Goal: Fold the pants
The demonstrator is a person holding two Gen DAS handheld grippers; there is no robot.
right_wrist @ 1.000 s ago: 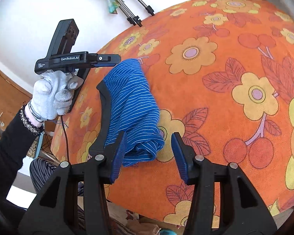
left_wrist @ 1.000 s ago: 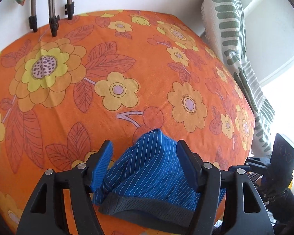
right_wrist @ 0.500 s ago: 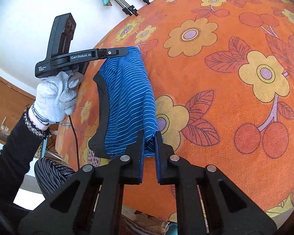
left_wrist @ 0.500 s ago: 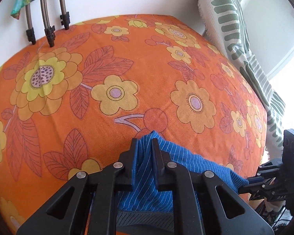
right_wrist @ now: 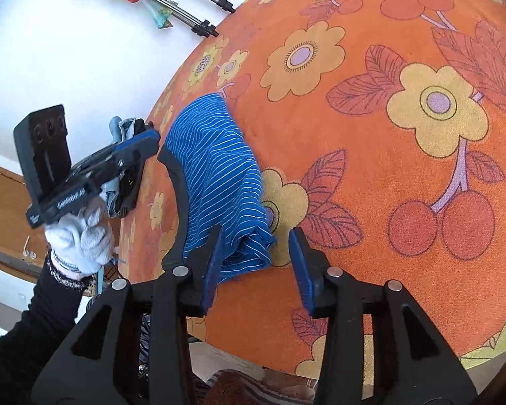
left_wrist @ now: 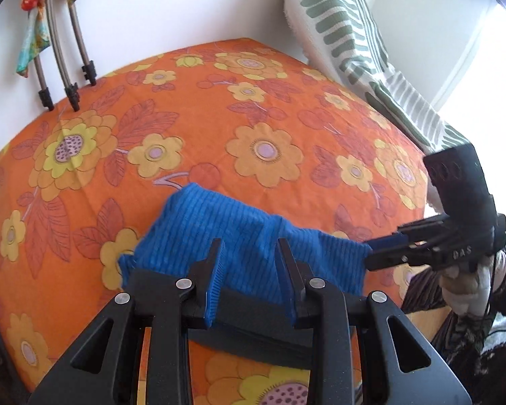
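Half a second ago both grippers were pinched shut on the blue white-pinstriped pants (left_wrist: 239,236); now both stand open. In the left wrist view the left gripper (left_wrist: 249,280), at the lower centre of the frame, has its blue-padded fingers (left_wrist: 216,283) spread, with the pants and their dark grey waistband (left_wrist: 253,330) showing between them. In the right wrist view the right gripper (right_wrist: 256,263) is likewise parted at the lower centre, its left pad just beside the bunched end of the pants (right_wrist: 219,182), its right pad over bare cloth.

The pants lie folded in a narrow bundle on the bench covered by an orange cloth printed with yellow flowers and red cherries (right_wrist: 388,135), near its edge, in the left-centre of the right wrist view.

The left gripper (right_wrist: 141,145) appears at the middle left of that view, held by a white-gloved hand (right_wrist: 77,239); white lettering runs along its side, too blurred to read. The right gripper (left_wrist: 384,249), at the right edge of the left wrist view, carries letters reading roughly "DAS".
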